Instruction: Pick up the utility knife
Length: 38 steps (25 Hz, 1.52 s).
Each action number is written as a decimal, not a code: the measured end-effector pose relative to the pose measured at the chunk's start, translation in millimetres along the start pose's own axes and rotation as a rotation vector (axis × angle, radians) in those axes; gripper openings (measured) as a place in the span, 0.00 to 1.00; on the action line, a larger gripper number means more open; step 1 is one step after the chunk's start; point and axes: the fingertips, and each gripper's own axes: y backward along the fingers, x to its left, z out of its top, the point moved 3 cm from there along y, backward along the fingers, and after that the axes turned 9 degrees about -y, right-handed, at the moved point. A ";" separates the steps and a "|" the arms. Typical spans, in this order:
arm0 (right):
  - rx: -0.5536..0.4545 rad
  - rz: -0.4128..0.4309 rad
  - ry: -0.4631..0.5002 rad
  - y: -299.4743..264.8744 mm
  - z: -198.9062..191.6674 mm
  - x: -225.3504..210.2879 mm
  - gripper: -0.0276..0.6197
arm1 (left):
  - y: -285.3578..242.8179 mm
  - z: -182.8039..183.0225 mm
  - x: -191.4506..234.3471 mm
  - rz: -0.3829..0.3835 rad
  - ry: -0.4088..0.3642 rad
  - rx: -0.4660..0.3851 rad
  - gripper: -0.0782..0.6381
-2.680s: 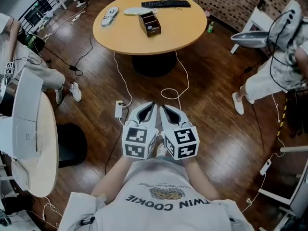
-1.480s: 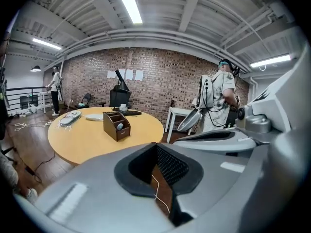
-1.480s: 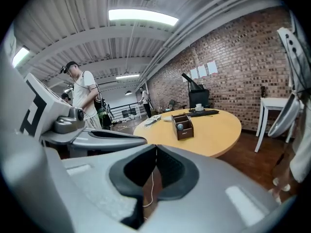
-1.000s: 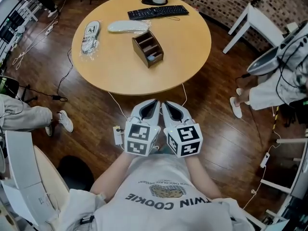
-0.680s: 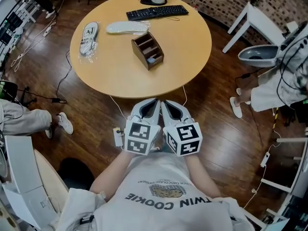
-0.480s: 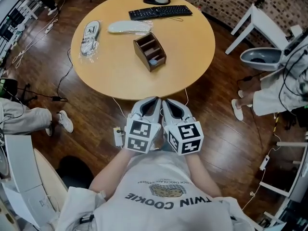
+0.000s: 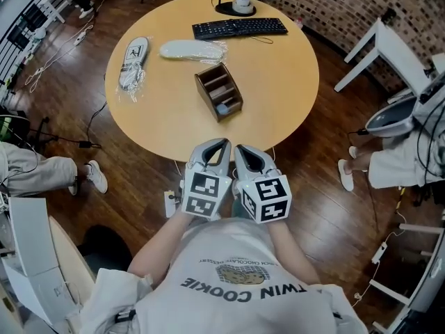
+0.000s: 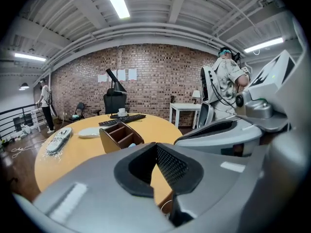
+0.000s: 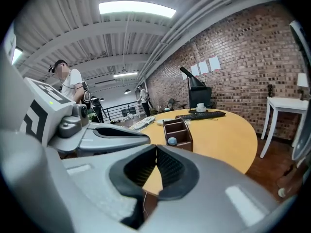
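**Me:** My left claw (image 7: 220,145) is pressed together with nothing in it. My right claw (image 7: 241,149) is the same, pads meeting on air. The two hang side by side at the six o'clock edge of the bench (image 7: 285,110).

**Partner:** Which step is that?

**Me:** The approach, I judge; no grasp is begun. I cannot pick out the utility knife for certain. My best guess is the wooden organiser (image 7: 218,96) at twelve o'clock from my claws. A small bluish thing (image 7: 222,108) lies in its near compartment, too small to name.

**Partner:** And next?

**Me:** Reach forward over the bench, find the knife, spread one claw and close on its handle. If the organiser is wrong, I check the plastic-wrapped pack (image 7: 133,53) at ten o'clock and the pale oblong thing (image 7: 192,49) at eleven.

**Partner:** Any writing?

**Me:** My shirt (image 7: 240,291) reads TWIN COOKIE. The pack bears a dark mark I cannot read. The keyboard (image 7: 240,28) is too far away for its keys to be legible.
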 end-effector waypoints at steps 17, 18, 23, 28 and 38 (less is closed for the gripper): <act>0.033 0.039 0.004 -43.8 23.1 -57.4 0.04 | -88.4 -18.8 36.2 0.037 -0.376 0.181 0.22; 0.035 0.040 0.004 -44.8 23.3 -59.1 0.04 | -92.1 -20.4 37.1 0.038 -0.407 0.191 0.23; 0.043 0.053 -0.002 -51.9 27.1 -66.1 0.04 | -110.0 -27.3 43.2 0.047 -0.530 0.233 0.24; 0.046 0.061 -0.001 -54.3 30.8 -71.0 0.04 | -125.5 -34.1 42.3 0.033 -0.614 0.278 0.27; 0.053 0.061 -0.025 -51.7 33.5 -81.5 0.04 | -137.4 -38.0 47.8 0.047 -0.656 0.334 0.22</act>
